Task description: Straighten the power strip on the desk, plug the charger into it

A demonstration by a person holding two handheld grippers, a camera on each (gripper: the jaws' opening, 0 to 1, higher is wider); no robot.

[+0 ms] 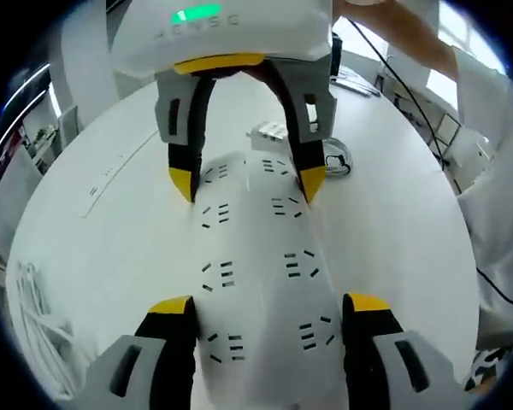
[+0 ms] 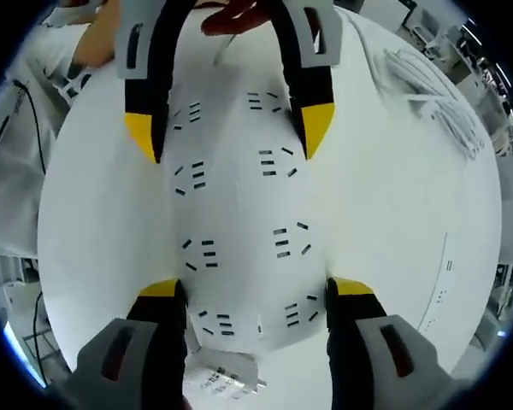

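Observation:
A white power strip (image 1: 256, 248) with two rows of sockets lies flat on the white desk (image 1: 94, 256). My left gripper (image 1: 269, 303) is shut on its near end, one jaw against each long side. My right gripper (image 1: 248, 181) comes in from the top of the left gripper view and clamps the far end the same way. In the right gripper view the strip (image 2: 239, 213) runs from my right gripper (image 2: 256, 286) up to my left gripper (image 2: 231, 137). The white charger (image 2: 222, 380) lies on the desk just past the strip's end, beside the right gripper; it is also behind that gripper (image 1: 269, 131).
A coiled dark cable (image 1: 338, 158) lies right of the charger. A bundle of white cables (image 2: 436, 94) rests near the desk edge (image 1: 34, 299). A person's white sleeve (image 1: 496, 196) and a thin black cord (image 2: 8, 128) border one side of the desk.

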